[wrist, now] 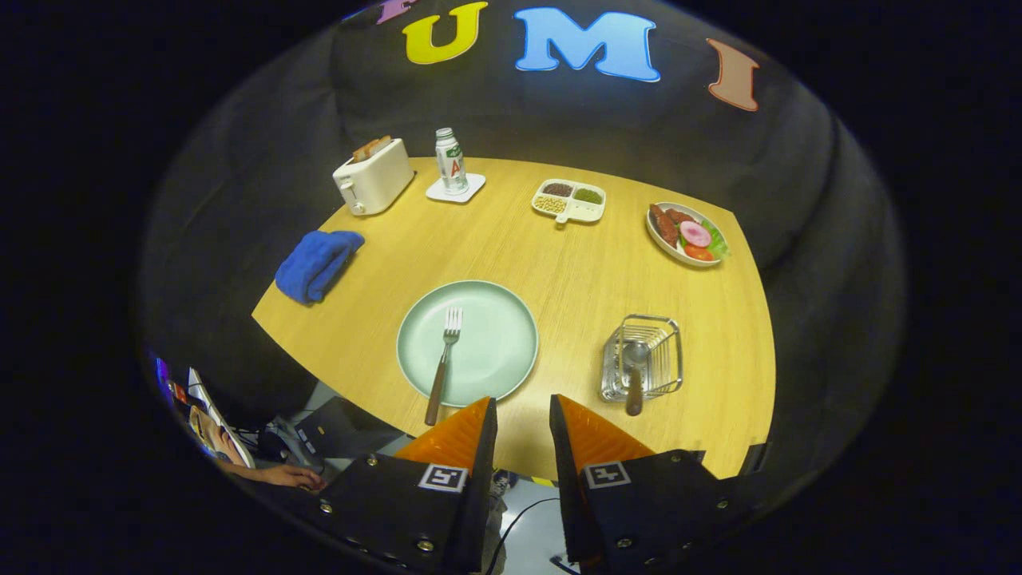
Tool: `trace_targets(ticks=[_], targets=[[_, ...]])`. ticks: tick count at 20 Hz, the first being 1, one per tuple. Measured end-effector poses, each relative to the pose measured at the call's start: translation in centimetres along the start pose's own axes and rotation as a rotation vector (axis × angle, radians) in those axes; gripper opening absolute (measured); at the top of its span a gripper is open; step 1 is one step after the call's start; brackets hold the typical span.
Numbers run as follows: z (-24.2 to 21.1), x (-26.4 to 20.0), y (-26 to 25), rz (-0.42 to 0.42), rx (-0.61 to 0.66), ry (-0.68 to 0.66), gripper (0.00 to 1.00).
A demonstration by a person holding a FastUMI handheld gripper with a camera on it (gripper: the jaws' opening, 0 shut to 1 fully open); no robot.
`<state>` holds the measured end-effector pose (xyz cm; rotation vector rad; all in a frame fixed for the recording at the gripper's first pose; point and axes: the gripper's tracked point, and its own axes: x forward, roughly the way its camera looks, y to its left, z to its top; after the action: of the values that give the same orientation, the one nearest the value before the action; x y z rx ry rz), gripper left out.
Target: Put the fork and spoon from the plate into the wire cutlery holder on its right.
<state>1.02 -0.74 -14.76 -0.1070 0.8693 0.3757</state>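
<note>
A pale green plate (499, 359) lies on the wooden table just beyond my fingers. On it rests a fork (444, 359) with a brown handle that sticks out over the plate's near rim, tines pointing away. To the plate's right stands the wire cutlery holder (667, 355), and the spoon (635, 371) is inside it, bowl down in the basket, brown handle leaning out toward me. My gripper (523, 411) hovers high above the table's near edge, between plate and holder, open with nothing between its fingers.
At the back of the table (575, 263) stand a white toaster (373, 177), a bottle on a coaster (451, 164), a divided dish of beans (568, 200) and a plate of food (687, 233). A folded blue cloth (317, 263) lies at the left. A person's hand (287, 476) shows below the table's left edge.
</note>
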Motion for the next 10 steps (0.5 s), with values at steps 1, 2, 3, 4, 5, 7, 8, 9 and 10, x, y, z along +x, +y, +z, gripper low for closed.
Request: trace_targets(ticks=[1, 2, 3, 4, 5, 7, 8, 9, 10], targets=[[-0.2, 0.7, 0.9, 0.015, -0.005, -0.004, 0.39], [-0.9, 1.3, 1.5, 0.024, -0.012, 0.001, 0.39], [-1.2, 1.7, 2.2, 0.036, -0.011, 0.005, 0.39], [-1.4, 2.1, 2.9, 0.05, -0.009, 0.008, 0.39], [-1.6, 2.4, 3.5, 0.059, -0.006, 0.012, 0.39], [-2.0, 3.1, 4.4, 0.076, -0.004, 0.018, 0.39], [-2.0, 3.6, 4.9, 0.081, -0.005, 0.016, 0.39], [-2.3, 4.2, 5.2, 0.079, -0.007, 0.025, 0.39], [-2.7, 4.8, 5.7, 0.086, -0.007, 0.036, 0.39]])
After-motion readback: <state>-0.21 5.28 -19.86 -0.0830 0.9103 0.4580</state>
